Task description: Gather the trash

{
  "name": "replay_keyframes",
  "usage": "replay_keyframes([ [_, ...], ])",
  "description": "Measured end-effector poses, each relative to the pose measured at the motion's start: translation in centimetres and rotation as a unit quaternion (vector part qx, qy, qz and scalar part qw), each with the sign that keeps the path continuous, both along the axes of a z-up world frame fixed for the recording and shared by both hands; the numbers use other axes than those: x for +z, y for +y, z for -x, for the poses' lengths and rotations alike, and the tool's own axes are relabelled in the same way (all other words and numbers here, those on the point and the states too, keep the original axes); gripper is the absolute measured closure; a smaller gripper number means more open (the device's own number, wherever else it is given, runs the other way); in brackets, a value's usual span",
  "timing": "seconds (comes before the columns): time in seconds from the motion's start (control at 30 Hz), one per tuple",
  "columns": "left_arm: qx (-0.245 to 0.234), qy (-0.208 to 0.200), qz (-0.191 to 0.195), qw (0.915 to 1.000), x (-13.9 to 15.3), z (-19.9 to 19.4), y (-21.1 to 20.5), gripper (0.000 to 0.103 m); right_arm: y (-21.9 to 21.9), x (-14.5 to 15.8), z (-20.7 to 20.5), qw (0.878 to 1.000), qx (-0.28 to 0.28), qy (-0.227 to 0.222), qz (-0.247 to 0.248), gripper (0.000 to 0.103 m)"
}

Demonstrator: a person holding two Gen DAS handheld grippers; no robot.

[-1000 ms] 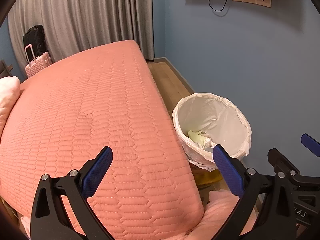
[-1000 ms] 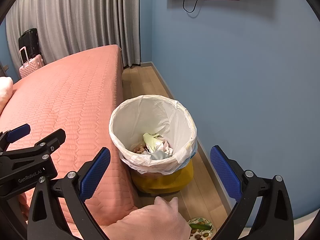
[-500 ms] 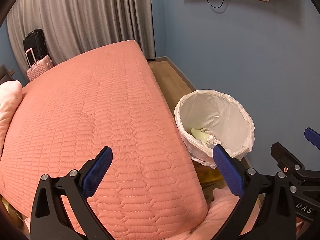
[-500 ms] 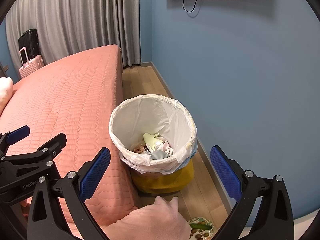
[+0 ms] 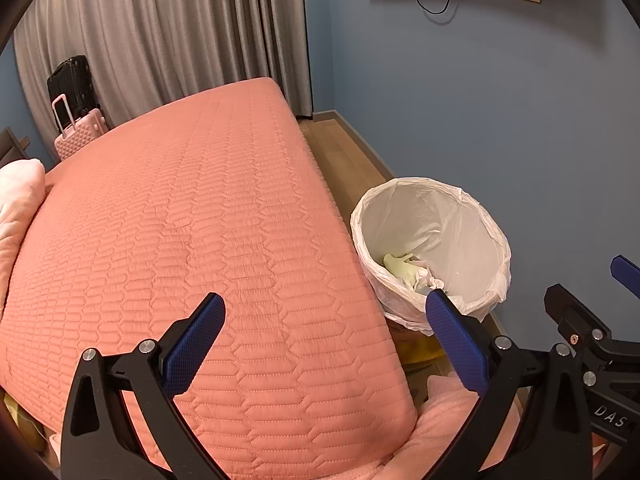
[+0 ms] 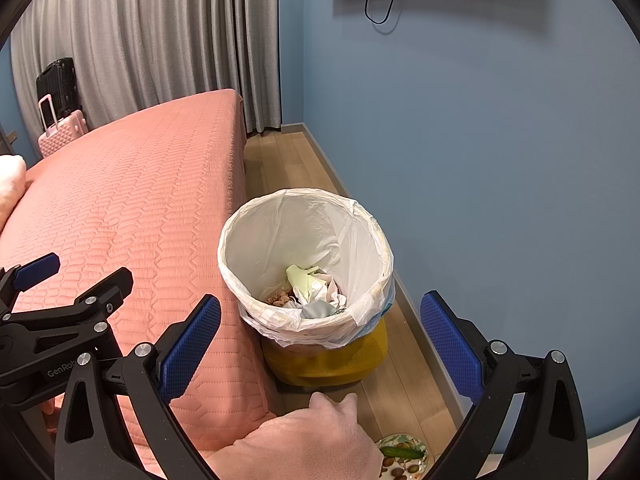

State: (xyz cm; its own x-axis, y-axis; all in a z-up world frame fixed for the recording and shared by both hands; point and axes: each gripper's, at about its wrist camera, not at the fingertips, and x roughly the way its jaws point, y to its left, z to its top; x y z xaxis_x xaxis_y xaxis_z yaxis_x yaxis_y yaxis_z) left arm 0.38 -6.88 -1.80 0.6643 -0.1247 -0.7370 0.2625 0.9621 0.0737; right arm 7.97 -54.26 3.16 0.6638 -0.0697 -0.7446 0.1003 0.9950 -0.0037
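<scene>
Both held wide and empty: left gripper (image 5: 324,340) over the near corner of the bed (image 5: 200,240), right gripper (image 6: 320,344) above the floor (image 6: 400,380) beside it. Just ahead, touching the bed's edge, a yellow bin (image 6: 328,364) with a white liner (image 6: 304,216), crumpled trash (image 6: 312,288) at the bottom. Farther back, pink suitcase (image 5: 78,136), grey curtain (image 5: 180,40).

light: even, soft indoor, moderately bright | shadows: faint, darkest on the floor beside the trash bin (image 6: 308,280) | glare: mild sheen on the bin's white liner | focus: sharp throughout | distortion: strong fisheye bending, black vignette at corners
</scene>
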Motion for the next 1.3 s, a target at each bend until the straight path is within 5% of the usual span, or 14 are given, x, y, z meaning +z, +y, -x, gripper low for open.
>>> replay_keyframes([
  [1.3, -0.002, -0.002, -0.006, 1.0, -0.02, 0.14, -0.3, 0.007, -0.25, -0.36, 0.12, 1.0, -0.004, 0.002, 0.0, 0.006],
])
